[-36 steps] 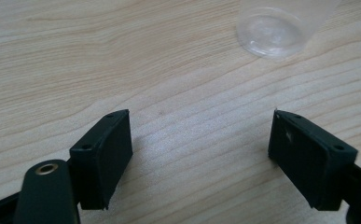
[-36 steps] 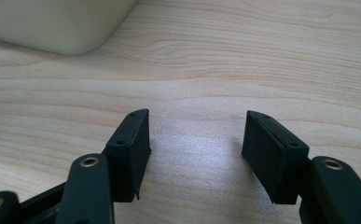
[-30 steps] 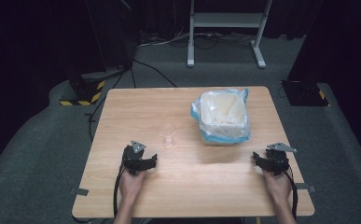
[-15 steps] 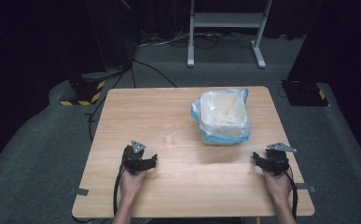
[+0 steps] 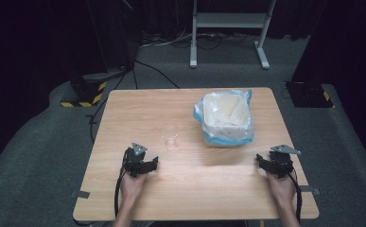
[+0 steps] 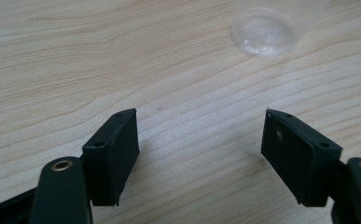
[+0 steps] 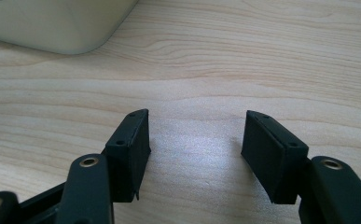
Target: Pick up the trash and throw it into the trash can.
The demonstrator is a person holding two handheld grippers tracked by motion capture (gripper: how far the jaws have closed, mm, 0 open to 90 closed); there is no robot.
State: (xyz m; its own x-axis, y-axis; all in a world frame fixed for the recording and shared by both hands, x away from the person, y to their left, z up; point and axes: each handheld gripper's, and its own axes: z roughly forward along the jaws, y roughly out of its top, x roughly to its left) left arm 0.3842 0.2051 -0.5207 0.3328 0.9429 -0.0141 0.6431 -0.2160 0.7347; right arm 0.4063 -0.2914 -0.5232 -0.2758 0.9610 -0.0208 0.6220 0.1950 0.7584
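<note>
A clear plastic cup (image 5: 170, 136) stands upright near the middle of the wooden table (image 5: 124, 113); its round base (image 6: 264, 33) shows ahead of the left gripper's jaws. A cream bin lined with a clear, blue-edged bag (image 5: 227, 118) sits to the right of the cup, and its rounded corner (image 7: 57, 23) appears at the upper left in the right gripper view. My left gripper (image 5: 145, 166) rests on the table just short of the cup, open and holding nothing (image 6: 200, 135). At the right edge, my right gripper (image 5: 264, 163) rests open and holding nothing (image 7: 196, 140).
A grey carpet surrounds the table. A white metal stand (image 5: 228, 28) is behind it, a black base with yellow-black tape (image 5: 83, 92) at the back left, and a black base plate (image 5: 308, 94) at the back right. Cables run over the floor.
</note>
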